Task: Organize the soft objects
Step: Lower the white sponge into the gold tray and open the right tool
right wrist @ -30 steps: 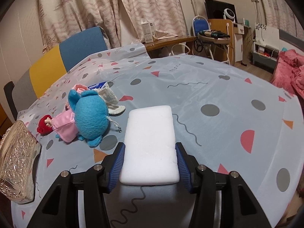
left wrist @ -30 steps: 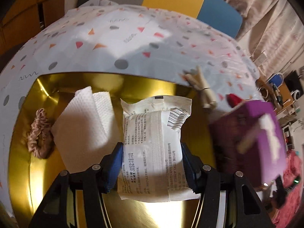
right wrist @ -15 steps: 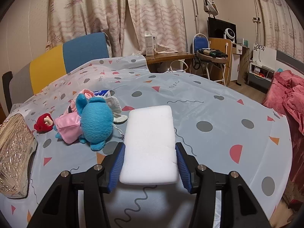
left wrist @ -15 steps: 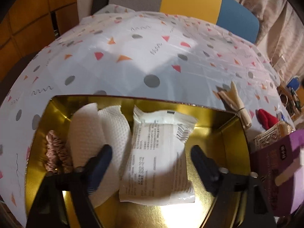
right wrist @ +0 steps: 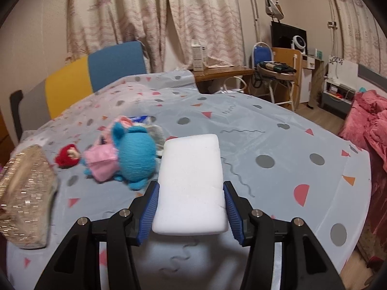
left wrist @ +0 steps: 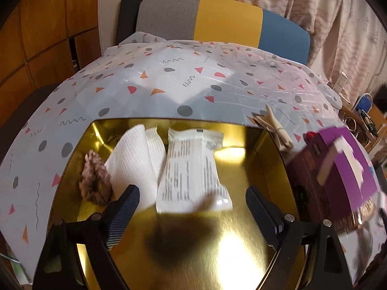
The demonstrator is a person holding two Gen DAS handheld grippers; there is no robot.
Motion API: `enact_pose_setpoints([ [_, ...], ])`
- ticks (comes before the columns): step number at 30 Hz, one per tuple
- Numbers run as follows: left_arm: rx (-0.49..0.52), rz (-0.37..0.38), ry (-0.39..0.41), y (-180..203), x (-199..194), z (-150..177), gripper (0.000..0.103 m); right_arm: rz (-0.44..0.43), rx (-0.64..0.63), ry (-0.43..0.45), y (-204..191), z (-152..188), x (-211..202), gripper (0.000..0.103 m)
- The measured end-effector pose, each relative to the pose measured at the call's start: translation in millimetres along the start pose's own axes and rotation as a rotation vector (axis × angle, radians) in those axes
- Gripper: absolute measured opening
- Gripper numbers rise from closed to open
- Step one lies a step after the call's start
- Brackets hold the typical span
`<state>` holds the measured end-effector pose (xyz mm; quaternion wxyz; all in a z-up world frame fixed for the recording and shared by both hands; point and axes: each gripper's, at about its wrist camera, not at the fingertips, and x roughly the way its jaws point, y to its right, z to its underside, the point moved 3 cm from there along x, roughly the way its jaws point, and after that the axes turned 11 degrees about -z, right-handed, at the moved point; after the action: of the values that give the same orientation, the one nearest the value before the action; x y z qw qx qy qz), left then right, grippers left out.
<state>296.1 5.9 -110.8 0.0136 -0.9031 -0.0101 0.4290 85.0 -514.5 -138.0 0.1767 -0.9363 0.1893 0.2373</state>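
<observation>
A white printed packet (left wrist: pixel 191 166) lies in the gold tin (left wrist: pixel 241 253), beside a folded paper towel (left wrist: pixel 135 159) and a brownish-pink scrunchie (left wrist: pixel 95 181). My left gripper (left wrist: pixel 191 193) hovers over the tin with its jaws opening wide. The pads stand clear of the packet on both sides. In the right wrist view my right gripper (right wrist: pixel 191 188) is shut on a white foam block (right wrist: pixel 191 181), held above the patterned tablecloth. A blue plush toy (right wrist: pixel 135 154) and a pink-dressed doll (right wrist: pixel 101 159) lie just left of the block.
A purple box (left wrist: pixel 338 169) stands right of the tin, with a tied beige bundle (left wrist: pixel 275 128) behind it. A glittery pouch (right wrist: pixel 24 198) sits at the table's left edge. A grey, yellow and blue chair (left wrist: pixel 227 19) stands behind the table, and a red blanket (right wrist: pixel 370 133) lies at the right.
My left gripper has opened and let go of the white packet, which now lies in the tin, and it has drawn back and up. My right gripper still holds the foam block.
</observation>
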Motion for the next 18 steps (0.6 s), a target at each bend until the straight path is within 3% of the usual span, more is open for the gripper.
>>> enact_pose_setpoints([
  [9,0.011,-0.012,0.036,-3.1,-19.1,20.1,0.093,-0.185,0.005,0.068,-57.4,-15.0,-57.4,0.053],
  [18,0.025,-0.063,0.062,-19.9,-28.1,33.7,0.093,-0.481,-0.133,0.057,-186.9,-17.6,-110.5,0.053],
])
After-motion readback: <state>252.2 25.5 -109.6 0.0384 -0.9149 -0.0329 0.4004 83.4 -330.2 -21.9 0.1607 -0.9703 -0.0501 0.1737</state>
